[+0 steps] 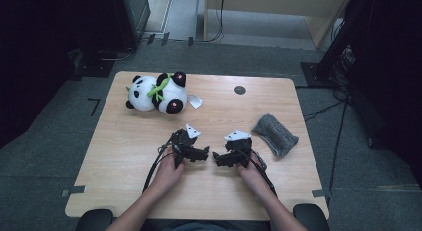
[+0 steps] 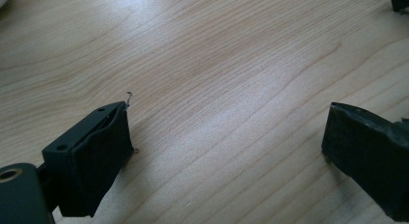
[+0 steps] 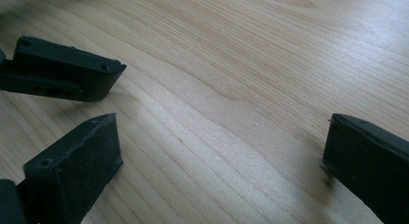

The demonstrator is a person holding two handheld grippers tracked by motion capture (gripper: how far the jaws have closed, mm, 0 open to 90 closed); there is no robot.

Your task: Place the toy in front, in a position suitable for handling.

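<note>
Wooden table (image 1: pixel 124 156) bare under both tools: left gripper (image 2: pixel 226 137) and right gripper (image 3: pixel 219 159) gape wide, holding nothing, tips facing close together, so collision is likely; plush panda (image 1: pixel 158 93) well beyond left gripper, grey cloth (image 1: pixel 274 134) beside right.

1. Pale wooden table (image 1: pixel 124 156) with fine brown grain.
2. Black-and-white plush panda (image 1: pixel 158 93), green leaf detail, upper left.
3. Speckled grey fabric pouch (image 1: pixel 274 134), right of centre.
4. Dark grey carpet floor (image 1: pixel 45 141).
</note>
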